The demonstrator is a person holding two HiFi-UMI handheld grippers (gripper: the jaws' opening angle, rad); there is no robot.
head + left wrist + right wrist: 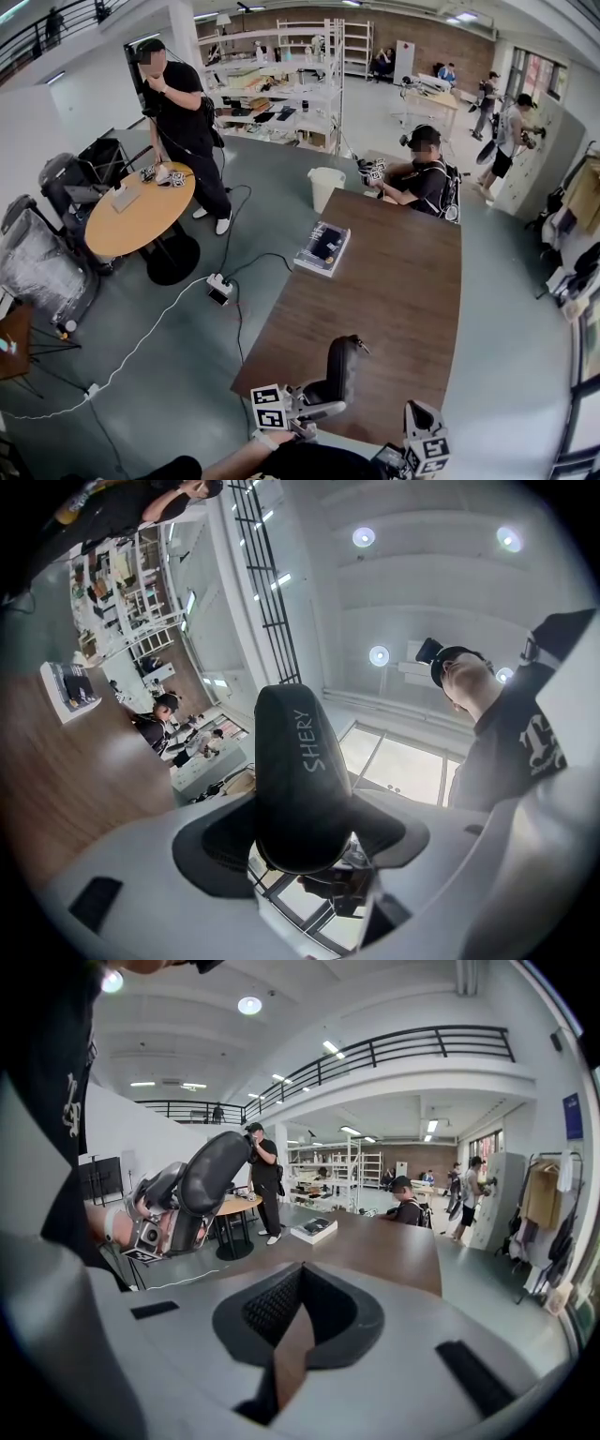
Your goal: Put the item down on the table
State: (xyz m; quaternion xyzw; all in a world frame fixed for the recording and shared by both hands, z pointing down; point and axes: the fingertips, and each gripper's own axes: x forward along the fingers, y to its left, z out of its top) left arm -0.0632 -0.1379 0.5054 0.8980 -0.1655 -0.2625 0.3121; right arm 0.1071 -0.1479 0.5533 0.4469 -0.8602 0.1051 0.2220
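Note:
A black oblong case [343, 367] with "SHERY" printed on it [302, 778] is held on end, lifted above the near end of the long brown table [394, 281]. My left gripper [323, 403] is shut on its lower part, with the dark pads [217, 846] pressing on both sides. In the right gripper view the case [214, 1180] and the left gripper [167, 1215] show at the upper left, off to the side of the table. My right gripper [422, 436] sits at the bottom edge of the head view. Its jaws [298, 1309] are shut with nothing in them.
A flat box [322, 248] lies at the table's far left edge. A person [424, 180] sits at the far end, beside a white bin [325, 187]. Left of the table are a round wooden table [141, 214], a standing person [183, 112] and floor cables with a power strip [218, 286].

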